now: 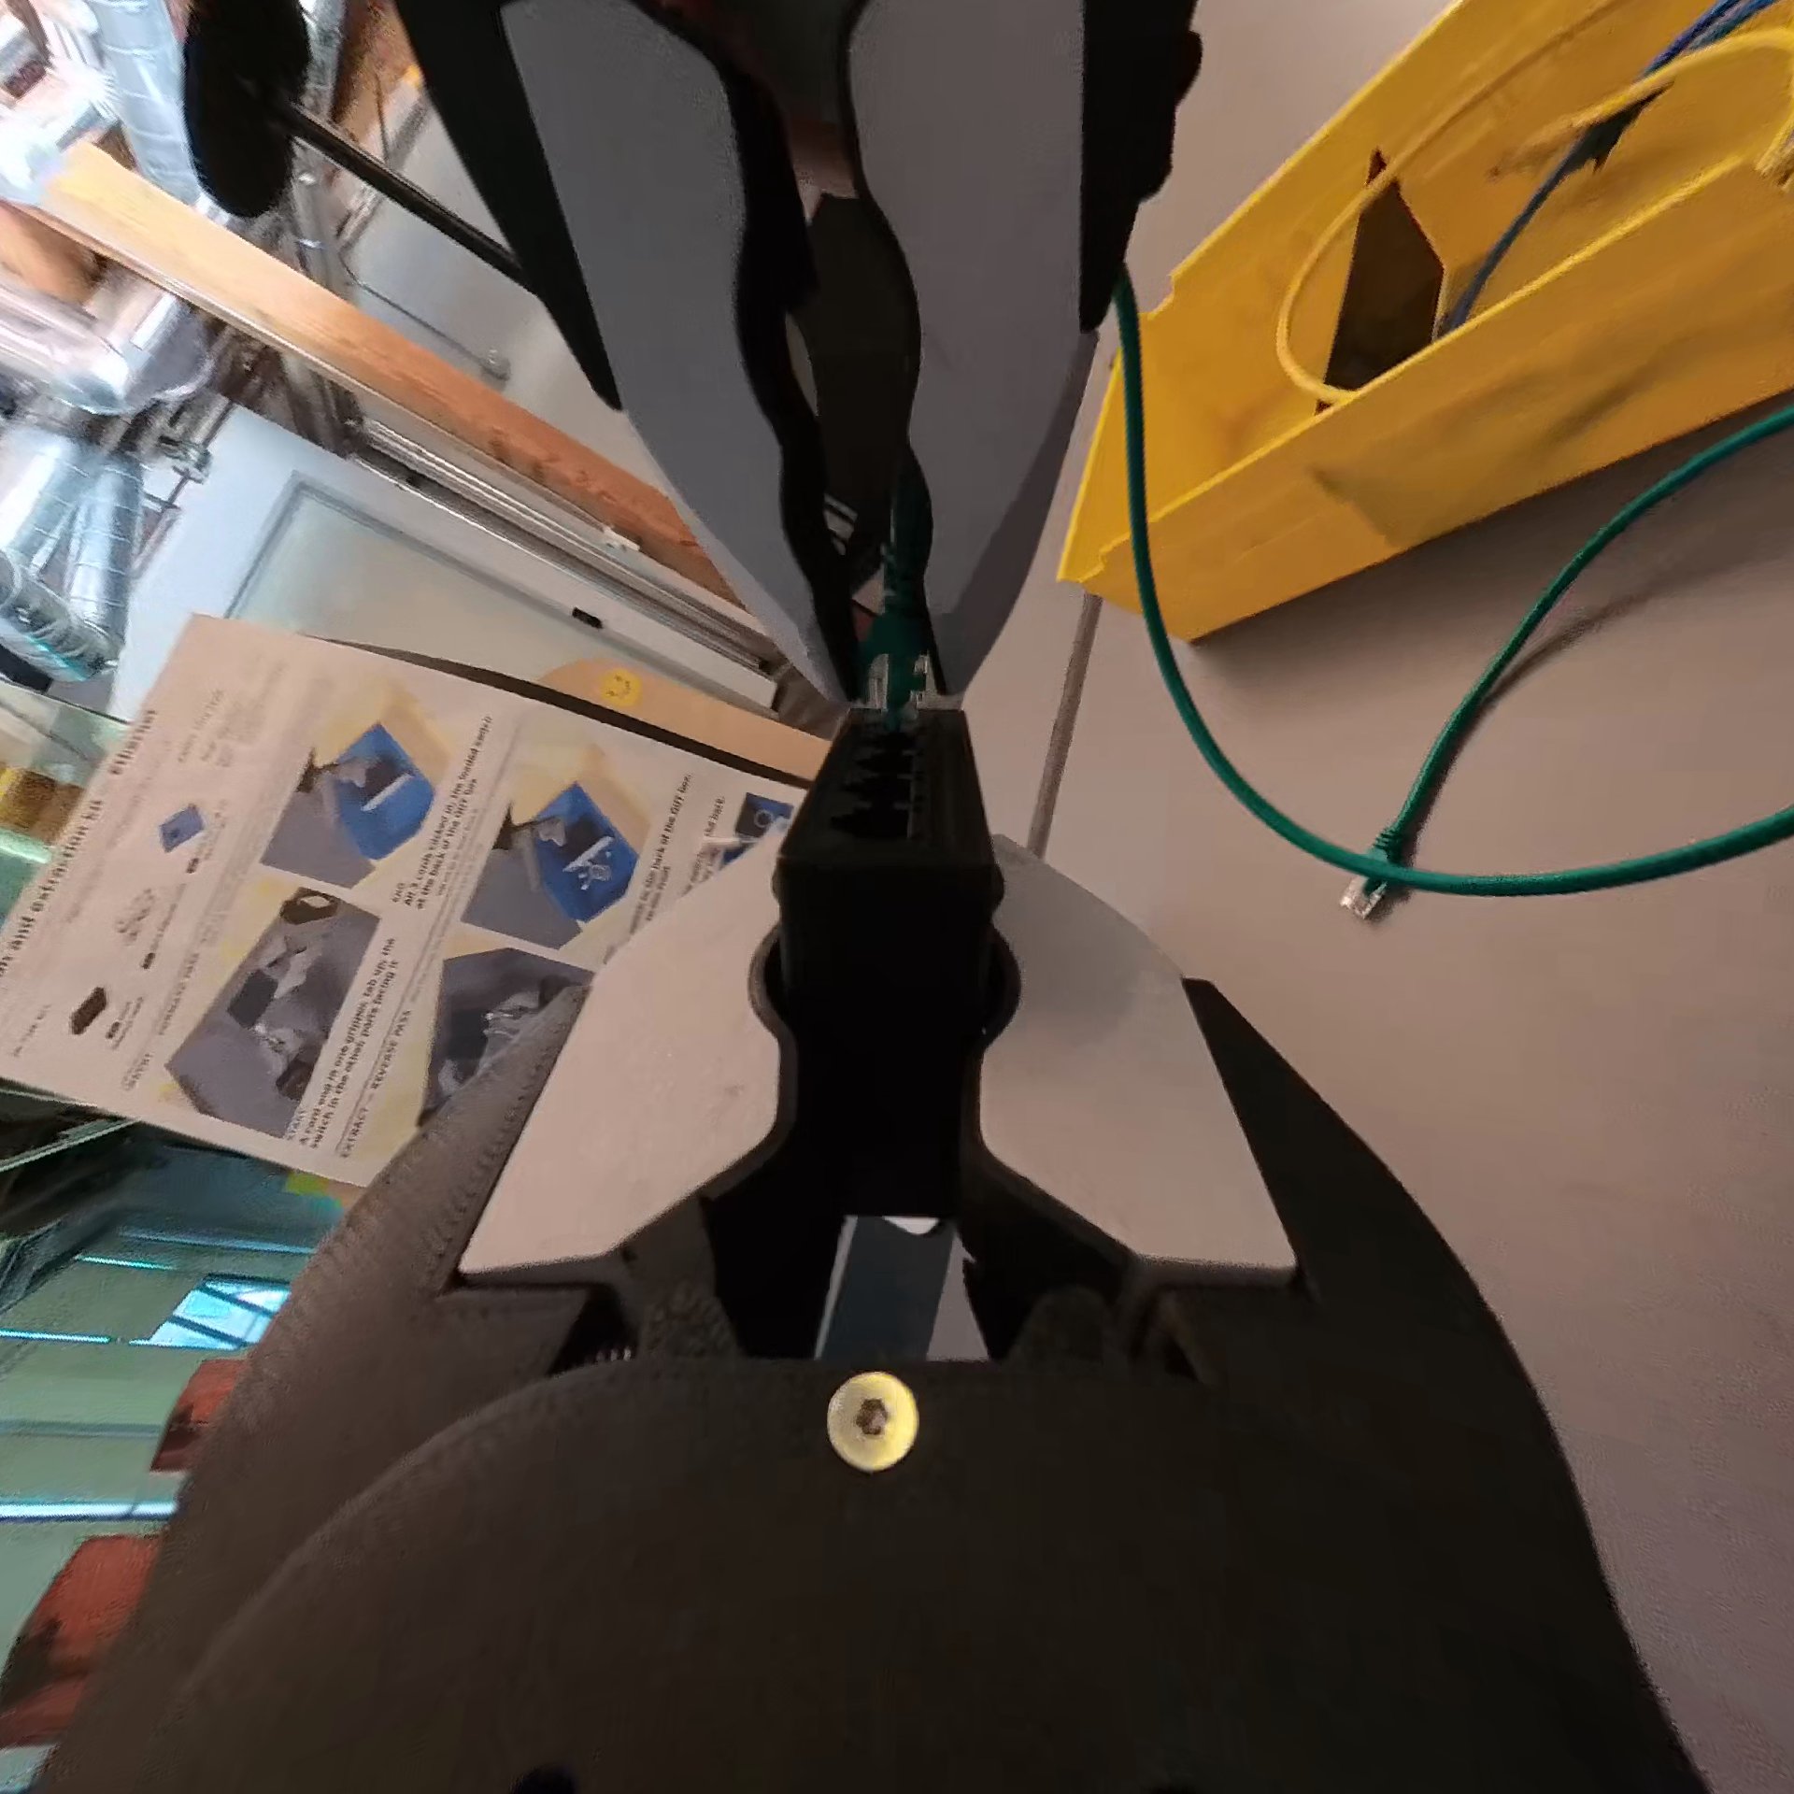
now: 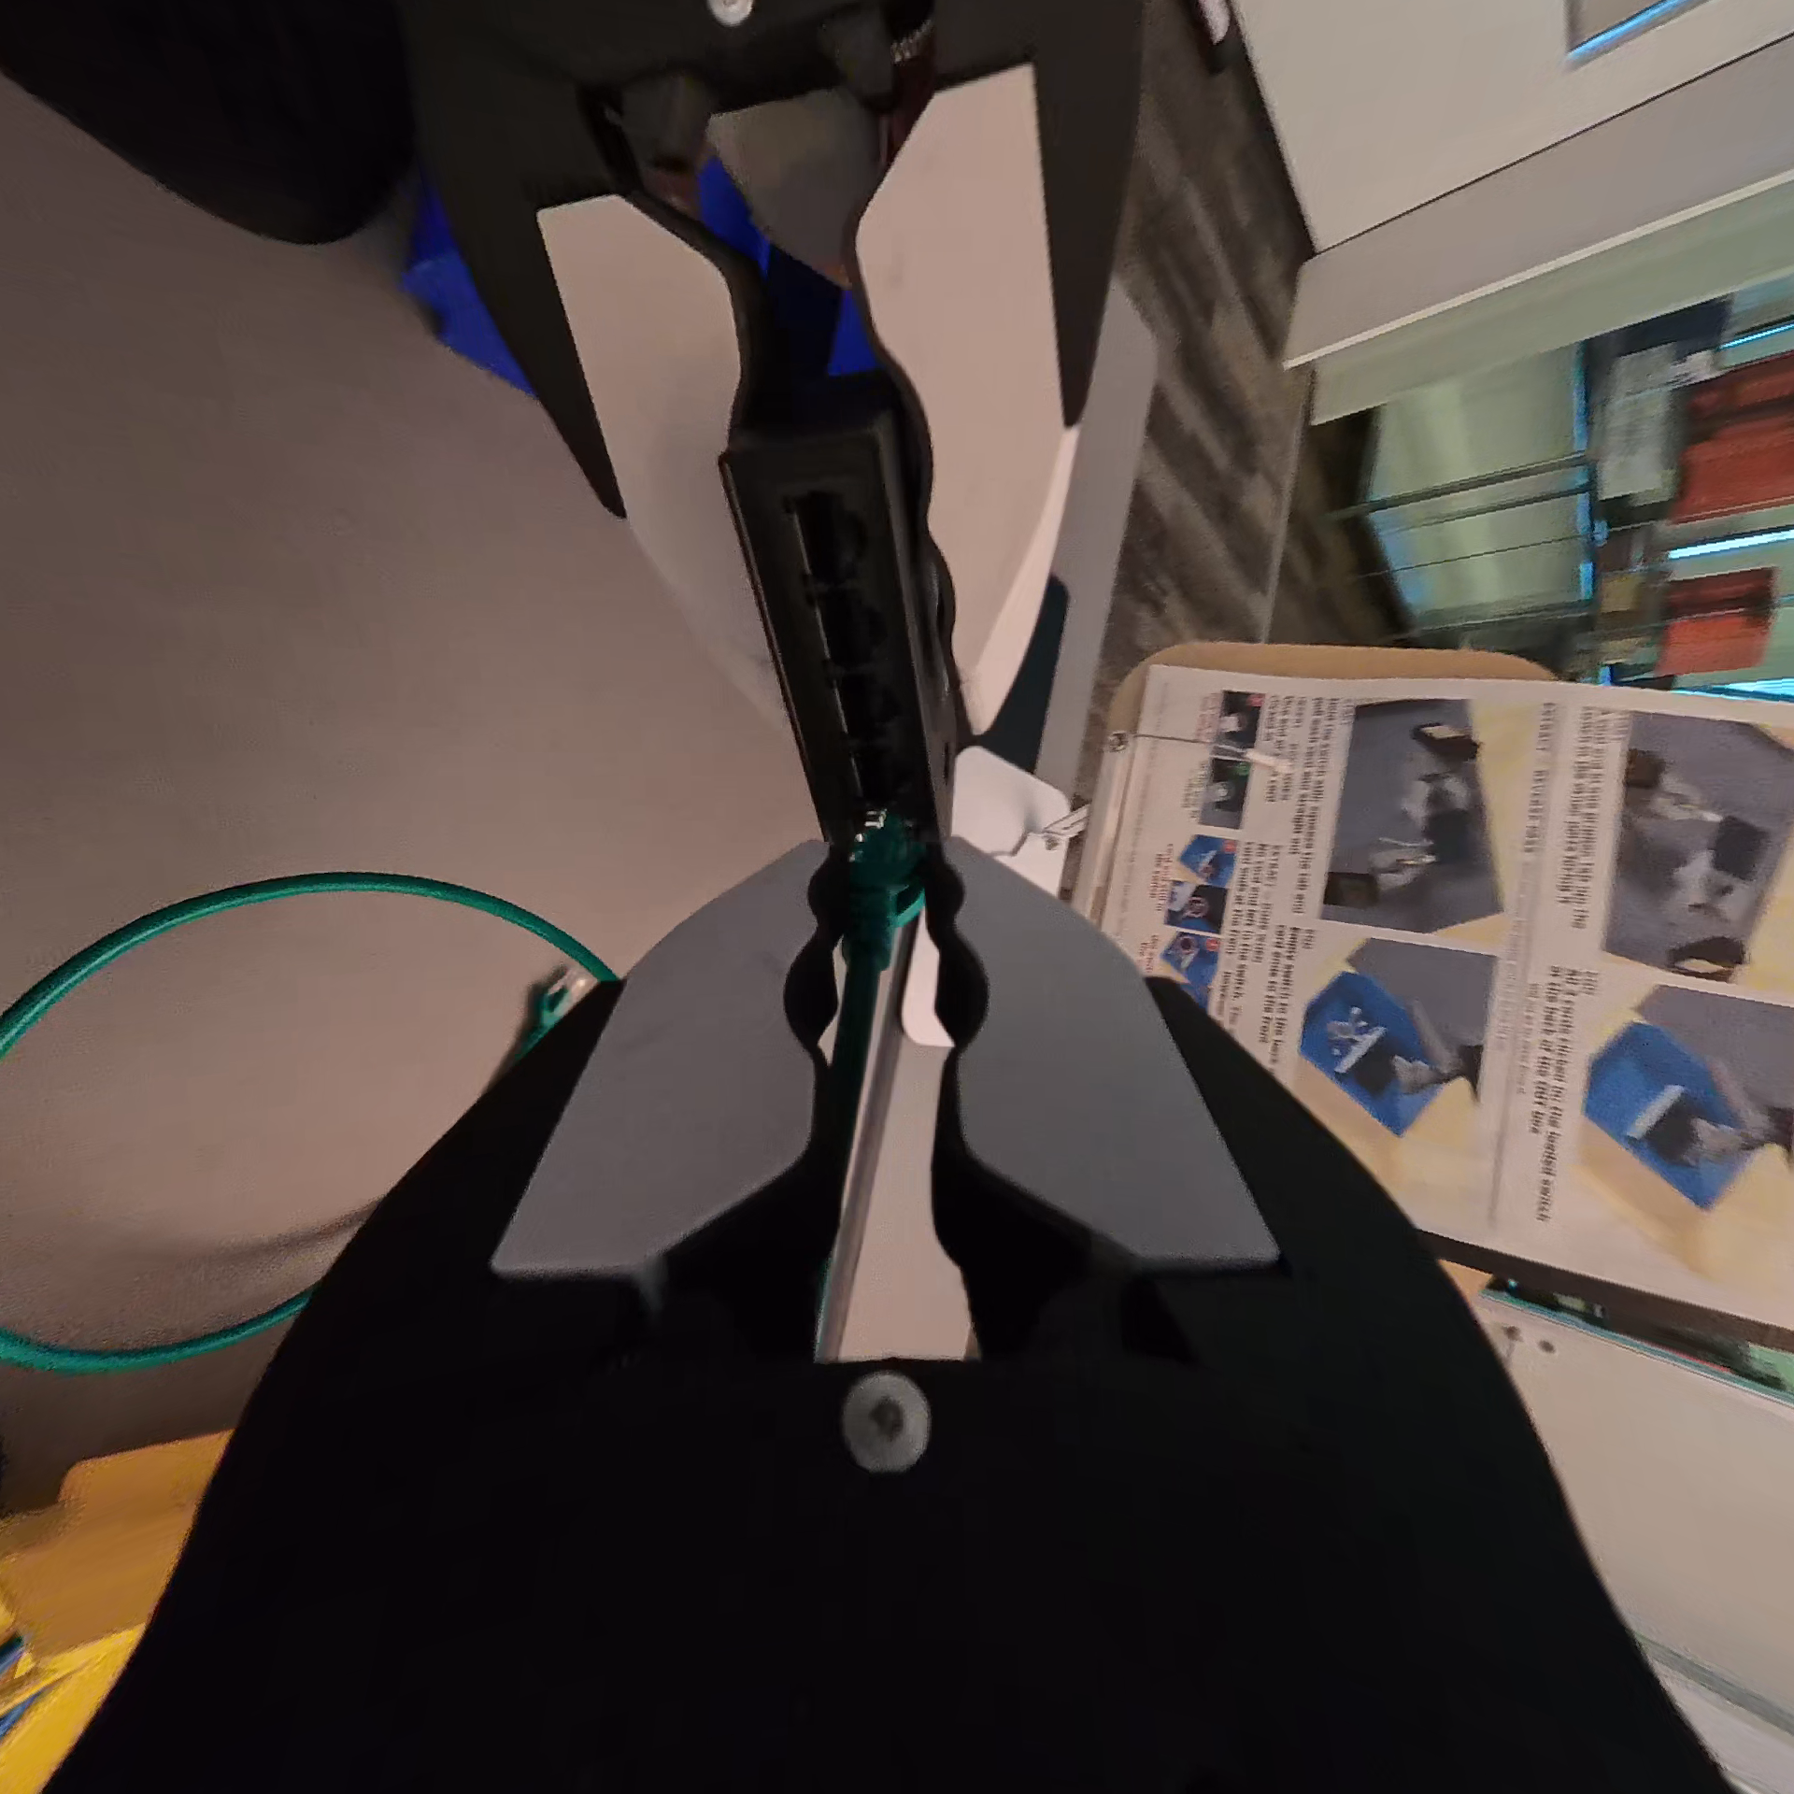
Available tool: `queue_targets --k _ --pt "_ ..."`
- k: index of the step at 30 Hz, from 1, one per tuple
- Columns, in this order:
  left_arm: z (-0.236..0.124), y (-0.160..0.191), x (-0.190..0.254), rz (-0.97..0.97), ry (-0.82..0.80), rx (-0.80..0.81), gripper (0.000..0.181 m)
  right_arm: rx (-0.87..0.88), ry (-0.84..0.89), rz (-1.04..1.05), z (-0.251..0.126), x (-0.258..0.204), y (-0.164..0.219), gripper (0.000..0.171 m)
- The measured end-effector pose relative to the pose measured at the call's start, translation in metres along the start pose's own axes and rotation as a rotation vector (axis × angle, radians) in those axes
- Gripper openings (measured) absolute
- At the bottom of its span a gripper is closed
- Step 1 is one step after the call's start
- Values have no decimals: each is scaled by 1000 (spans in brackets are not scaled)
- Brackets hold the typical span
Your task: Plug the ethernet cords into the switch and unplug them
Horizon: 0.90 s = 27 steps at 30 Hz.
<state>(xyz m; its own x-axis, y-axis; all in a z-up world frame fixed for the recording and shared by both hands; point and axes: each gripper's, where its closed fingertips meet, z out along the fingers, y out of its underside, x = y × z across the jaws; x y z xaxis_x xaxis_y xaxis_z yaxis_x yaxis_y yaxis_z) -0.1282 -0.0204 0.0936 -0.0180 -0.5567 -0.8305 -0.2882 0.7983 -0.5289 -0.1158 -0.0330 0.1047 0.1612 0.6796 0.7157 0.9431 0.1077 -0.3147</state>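
Because the green ethernet cord (image 2: 867,956) is limp while its clear plug looks small, rigid and brittle at the latch, the boot just behind the plug seems the safest hold. Accordingly the right gripper (image 2: 879,874) pinches that boot, plug at the end port of the black switch (image 1: 888,932) straight ahead, which the left gripper (image 1: 888,980) clamps narrowly.
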Motion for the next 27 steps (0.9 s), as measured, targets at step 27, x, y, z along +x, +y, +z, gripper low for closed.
queue_targets --k 27 --pt "7 -5 25 17 156 4 32 -144 -327 -82 -6 -32 12 16"
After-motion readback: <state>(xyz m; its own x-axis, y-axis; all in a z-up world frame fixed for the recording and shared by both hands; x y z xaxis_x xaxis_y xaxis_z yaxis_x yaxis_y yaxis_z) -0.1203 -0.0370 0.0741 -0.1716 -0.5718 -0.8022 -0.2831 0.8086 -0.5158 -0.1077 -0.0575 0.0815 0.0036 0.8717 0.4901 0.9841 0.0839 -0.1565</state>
